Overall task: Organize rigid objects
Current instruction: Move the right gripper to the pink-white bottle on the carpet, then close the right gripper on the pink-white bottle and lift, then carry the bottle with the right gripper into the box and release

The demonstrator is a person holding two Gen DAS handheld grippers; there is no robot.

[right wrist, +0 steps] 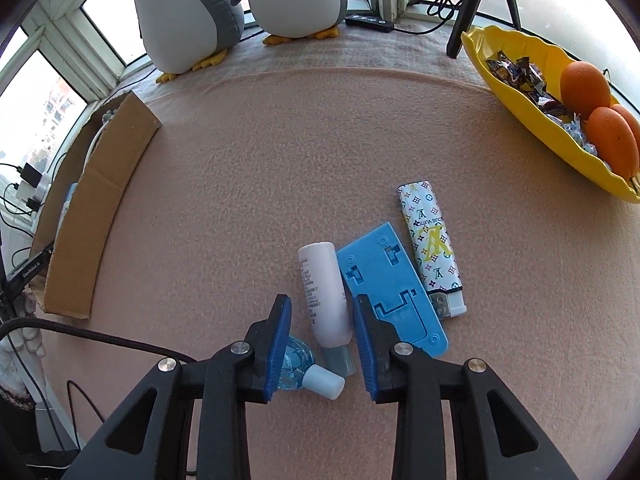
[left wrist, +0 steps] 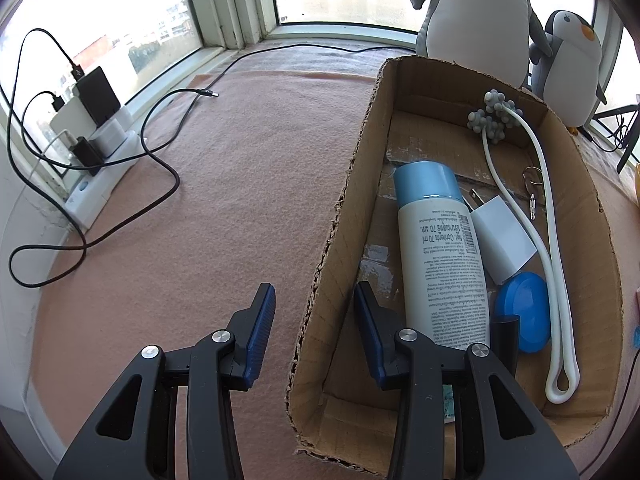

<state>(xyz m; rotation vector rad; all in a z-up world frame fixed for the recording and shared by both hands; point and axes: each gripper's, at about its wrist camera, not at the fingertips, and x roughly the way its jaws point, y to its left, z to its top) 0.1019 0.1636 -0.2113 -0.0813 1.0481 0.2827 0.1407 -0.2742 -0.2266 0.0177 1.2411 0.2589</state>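
Observation:
In the left wrist view a cardboard box [left wrist: 340,216] holds a white bottle with a light blue cap [left wrist: 440,264], a white plug [left wrist: 500,240], a blue round lid [left wrist: 522,312], a white looped cord with grey knobbly balls [left wrist: 496,116] and keys [left wrist: 532,188]. My left gripper [left wrist: 314,288] is open and straddles the box's left wall, with no pad pressing on it. In the right wrist view my right gripper [right wrist: 322,300] is open around a white tube [right wrist: 324,292] lying on the pink cloth. Beside the tube lie a small clear blue bottle [right wrist: 296,364], a blue plastic plate [right wrist: 392,288] and a patterned lighter [right wrist: 432,244].
A power strip with chargers [left wrist: 100,148] and loose black cables [left wrist: 160,160] lie at the left by the window. Two plush penguins [right wrist: 240,0] stand at the back. A yellow bowl [right wrist: 520,92] of oranges and sweets sits at the right. Black tripod legs [right wrist: 464,8] stand behind it.

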